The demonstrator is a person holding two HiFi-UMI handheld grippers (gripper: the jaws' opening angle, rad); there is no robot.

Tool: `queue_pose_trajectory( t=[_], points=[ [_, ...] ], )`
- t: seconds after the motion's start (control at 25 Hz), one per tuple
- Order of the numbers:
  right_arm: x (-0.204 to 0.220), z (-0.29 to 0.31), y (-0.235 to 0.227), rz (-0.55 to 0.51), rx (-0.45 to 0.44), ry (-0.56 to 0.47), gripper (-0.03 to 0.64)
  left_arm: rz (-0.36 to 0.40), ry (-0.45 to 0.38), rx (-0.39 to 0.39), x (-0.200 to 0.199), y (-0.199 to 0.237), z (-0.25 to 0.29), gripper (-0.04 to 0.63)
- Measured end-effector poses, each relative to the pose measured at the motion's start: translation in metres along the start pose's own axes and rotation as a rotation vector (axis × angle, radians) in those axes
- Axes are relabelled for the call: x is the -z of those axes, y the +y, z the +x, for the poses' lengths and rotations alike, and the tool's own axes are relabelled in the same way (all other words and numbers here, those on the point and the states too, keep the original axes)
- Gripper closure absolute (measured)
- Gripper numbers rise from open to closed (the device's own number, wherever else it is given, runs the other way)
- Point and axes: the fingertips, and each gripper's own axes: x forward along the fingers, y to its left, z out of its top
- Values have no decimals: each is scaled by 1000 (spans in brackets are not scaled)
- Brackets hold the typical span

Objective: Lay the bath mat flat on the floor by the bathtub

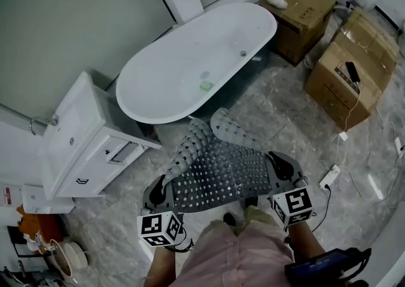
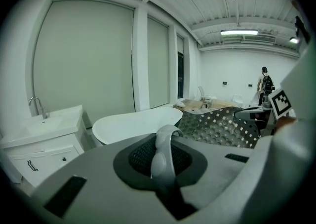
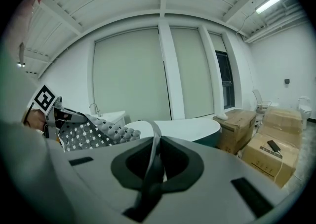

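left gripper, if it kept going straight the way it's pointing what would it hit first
Probably the bathtub: it sits dead ahead of the left gripper, beyond the edge of the bath mat that the gripper is clamped on. The gap between them is hard to judge.

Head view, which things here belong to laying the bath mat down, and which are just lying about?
In the job: bath mat, bathtub, floor, left tool and right tool gripping the mat.
Lying about: cardboard boxes, sink cabinet, phone, power strip.
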Motion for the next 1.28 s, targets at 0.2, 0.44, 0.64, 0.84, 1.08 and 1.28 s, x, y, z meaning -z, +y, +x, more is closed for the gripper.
queue_pose_trajectory(
  t=[0.2,0.44,0.64,0.84,1.08,1.28],
  points=[
    [-8,9,-22,-8,-19,-23,590,-7,-21,-30,-11,-10,10,555],
    [-20,29,-17,-26,-51,-38,591,-24,-50,-69,-18,4,13,555],
    [-32,50,1,-48,-69,-42,591,-57,-72,-95,-19,33,13,555],
    [-44,75,27,-79,-77,-28,591,-92,-77,-104,-17,70,19,555],
    [-57,111,62,-114,-71,-8,590,-135,-71,-106,-6,123,24,555],
    [-67,145,101,-142,-78,6,591,-167,-71,-103,0,173,32,555]
  ],
)
